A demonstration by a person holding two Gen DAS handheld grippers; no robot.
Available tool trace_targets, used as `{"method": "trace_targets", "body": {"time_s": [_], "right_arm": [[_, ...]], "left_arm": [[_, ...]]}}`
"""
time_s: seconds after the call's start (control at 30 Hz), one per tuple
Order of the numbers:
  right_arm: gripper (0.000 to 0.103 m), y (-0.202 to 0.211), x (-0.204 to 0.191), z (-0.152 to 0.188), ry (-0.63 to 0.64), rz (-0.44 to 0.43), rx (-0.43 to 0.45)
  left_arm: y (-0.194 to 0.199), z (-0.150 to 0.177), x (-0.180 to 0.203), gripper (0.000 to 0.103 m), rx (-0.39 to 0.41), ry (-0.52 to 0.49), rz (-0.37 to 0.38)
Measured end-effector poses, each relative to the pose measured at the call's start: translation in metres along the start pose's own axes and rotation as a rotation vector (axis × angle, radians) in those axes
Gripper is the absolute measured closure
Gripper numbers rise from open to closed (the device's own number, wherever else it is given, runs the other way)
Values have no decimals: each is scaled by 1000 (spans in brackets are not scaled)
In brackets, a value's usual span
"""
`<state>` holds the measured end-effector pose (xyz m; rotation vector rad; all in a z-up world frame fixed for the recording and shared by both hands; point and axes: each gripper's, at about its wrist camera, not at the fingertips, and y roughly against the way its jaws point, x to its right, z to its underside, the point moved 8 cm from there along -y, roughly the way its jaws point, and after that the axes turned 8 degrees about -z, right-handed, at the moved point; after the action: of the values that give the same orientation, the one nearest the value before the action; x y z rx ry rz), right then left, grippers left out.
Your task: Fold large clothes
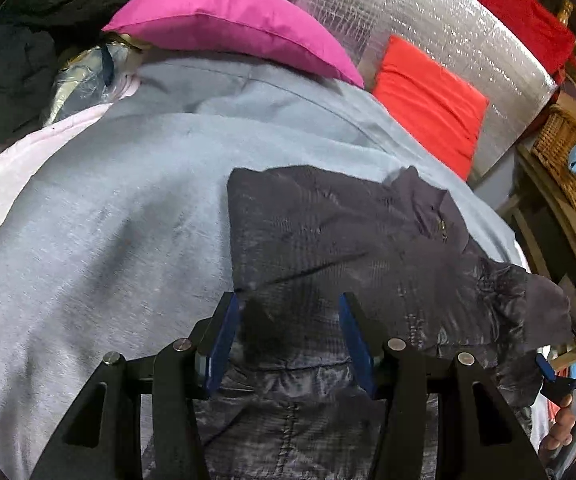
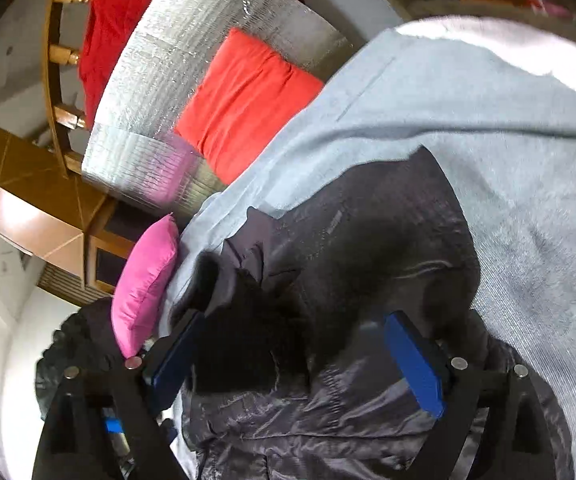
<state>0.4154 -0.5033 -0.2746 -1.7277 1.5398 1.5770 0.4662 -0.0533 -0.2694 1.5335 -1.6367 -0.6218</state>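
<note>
In the left wrist view, a dark heap of clothing (image 1: 12, 76) fills the upper left corner, and to its right a pink pillow (image 1: 228, 24) lies along the top edge of a light blue blanket (image 1: 100, 200) that covers most of the frame. At the bottom centre, the left gripper (image 1: 288, 344) stands with its blue-padded jaws partly apart above the dark quilted jacket (image 1: 360, 240), which lies spread on the blanket from the centre to the lower right; no cloth is pinched between the pads. Further right, a red pillow (image 1: 428, 108) leans on a silver foil mat (image 1: 448, 32), a wicker basket (image 1: 568, 160) sits at the right edge, and a hand (image 1: 564, 424) shows in the lower right corner. In the right wrist view, the scene is rolled: the pink pillow (image 2: 148, 280) sits at lower left, the red pillow (image 2: 244, 104) and foil mat (image 2: 192, 60) at upper left, and the blanket (image 2: 508, 140) sweeps across the right. The right gripper (image 2: 300, 364) has its jaws spread wide over the jacket (image 2: 368, 248), empty, with crumpled dark fabric lying below them.
</note>
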Motion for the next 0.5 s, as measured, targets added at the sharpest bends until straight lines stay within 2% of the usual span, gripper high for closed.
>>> {"method": "trace_targets", "body": {"time_s": [0.1,0.17,0.3,0.33,0.37,0.5], "right_arm": [[10,-1,6,-3,-39,-74,4],[9,4,2,-9,-63,-136,41],[9,15,13,-16,-210,-284,112],[9,18,15,-17,-222,-295,123],[9,19,17,-17,-223,-287,113],[10,0,21,-7,-204,-142,29]], "left_arm": [[-5,1,8,50,-7,-25,-9],[-8,2,11,50,-12,-38,-24],[-18,3,14,50,-32,-45,-41],[-19,3,14,50,-33,-46,-44],[-20,3,14,50,-33,-49,-47],[-22,3,14,50,-33,-55,-57]]}}
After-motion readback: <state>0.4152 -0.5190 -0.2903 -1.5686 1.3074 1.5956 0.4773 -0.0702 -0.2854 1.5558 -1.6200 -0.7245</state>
